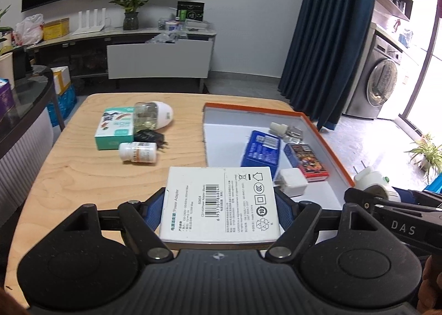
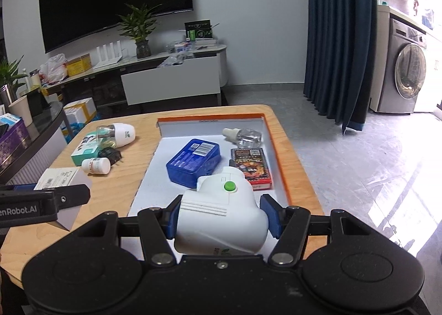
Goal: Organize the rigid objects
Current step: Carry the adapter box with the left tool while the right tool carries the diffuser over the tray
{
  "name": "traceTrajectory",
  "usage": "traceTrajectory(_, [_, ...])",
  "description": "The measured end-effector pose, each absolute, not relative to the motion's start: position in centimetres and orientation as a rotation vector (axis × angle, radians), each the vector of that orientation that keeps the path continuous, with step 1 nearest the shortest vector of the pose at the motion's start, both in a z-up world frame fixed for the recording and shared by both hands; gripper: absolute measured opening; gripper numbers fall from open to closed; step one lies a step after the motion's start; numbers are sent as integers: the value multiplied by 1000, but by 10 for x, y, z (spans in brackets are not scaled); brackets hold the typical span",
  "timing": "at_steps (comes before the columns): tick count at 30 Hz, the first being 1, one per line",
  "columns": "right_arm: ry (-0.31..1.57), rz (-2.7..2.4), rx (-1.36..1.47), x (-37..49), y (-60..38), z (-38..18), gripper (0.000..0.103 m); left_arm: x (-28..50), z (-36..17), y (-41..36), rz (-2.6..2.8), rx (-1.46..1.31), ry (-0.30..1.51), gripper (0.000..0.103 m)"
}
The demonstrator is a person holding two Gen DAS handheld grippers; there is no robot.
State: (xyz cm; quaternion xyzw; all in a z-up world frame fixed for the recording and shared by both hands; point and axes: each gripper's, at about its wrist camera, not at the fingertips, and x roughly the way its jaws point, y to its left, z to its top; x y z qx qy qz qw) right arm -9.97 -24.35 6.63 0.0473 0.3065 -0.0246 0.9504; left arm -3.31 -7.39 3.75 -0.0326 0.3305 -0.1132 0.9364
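Four things lie in the orange-rimmed tray [image 2: 279,149]: a blue case [image 2: 193,161], a red card box [image 2: 252,167], a clear dropper bottle [image 2: 243,134] and a white charger [image 1: 291,181]. Left gripper [image 1: 221,206] fingers clamp a white adapter box [image 1: 218,201]; right gripper [image 2: 219,218] fingers clamp a white plug-in device [image 2: 221,212] above the tray's near end. On the wooden counter [image 1: 77,166] stay a pill bottle [image 1: 138,152] and a teal box [image 1: 114,128].

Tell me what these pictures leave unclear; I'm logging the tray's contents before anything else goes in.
- White charger: in the right wrist view, hidden behind the held white device.
- Black adapter: partly covered by the pill bottle in the left wrist view.
- Blue case: label too small to read.
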Motion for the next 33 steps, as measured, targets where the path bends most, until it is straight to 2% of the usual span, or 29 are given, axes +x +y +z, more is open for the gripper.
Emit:
traceTrajectory(15, [627, -85, 111, -99, -263, 61, 70, -20, 30, -110, -293, -54, 695, 79])
traceTrajectory(33, [646, -77, 102, -91, -262, 57, 70, -16, 25, -114, -298, -48, 720, 79])
